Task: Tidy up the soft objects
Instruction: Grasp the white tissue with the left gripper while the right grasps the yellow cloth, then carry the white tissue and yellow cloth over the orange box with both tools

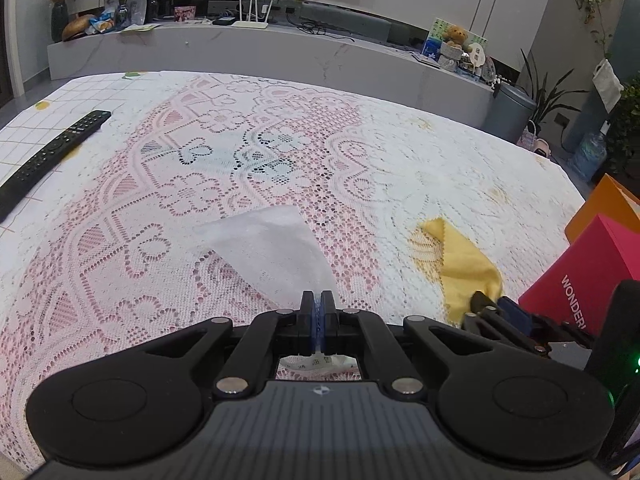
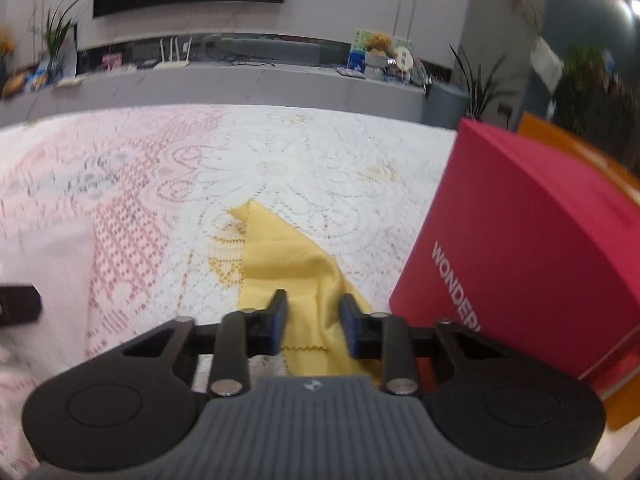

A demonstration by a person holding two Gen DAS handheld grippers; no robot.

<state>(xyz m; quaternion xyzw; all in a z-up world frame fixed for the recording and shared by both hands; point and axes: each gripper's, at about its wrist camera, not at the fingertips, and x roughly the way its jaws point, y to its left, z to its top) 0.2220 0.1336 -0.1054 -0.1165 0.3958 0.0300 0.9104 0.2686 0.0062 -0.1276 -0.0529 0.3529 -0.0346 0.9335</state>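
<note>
On table (image 1: pixel 460 152), near its front edge, L gripper (image 1: pixel 316 300) has fingers pinched together on a corner of white cloth (image 1: pixel 264 244); rest of cloth fans out fwd over lace cover (image 1: pixel 160 208). R gripper (image 2: pixel 313 322) sits w/ jaws apart, straddling a raised fold of yellow cloth (image 2: pixel 280 256) toward table's right edge, not clamped. Yellow cloth partly tucked under lace. Pink box (image 2: pixel 520 248) stands just beside it, at right edge. Black remote (image 1: pixel 52 152) lies by left edge, well apart from both cloths.

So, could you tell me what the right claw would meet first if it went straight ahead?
Probably the crumpled yellow cloth, already between the open right claw fingers; beyond it, only white lace tablecloth.
</note>
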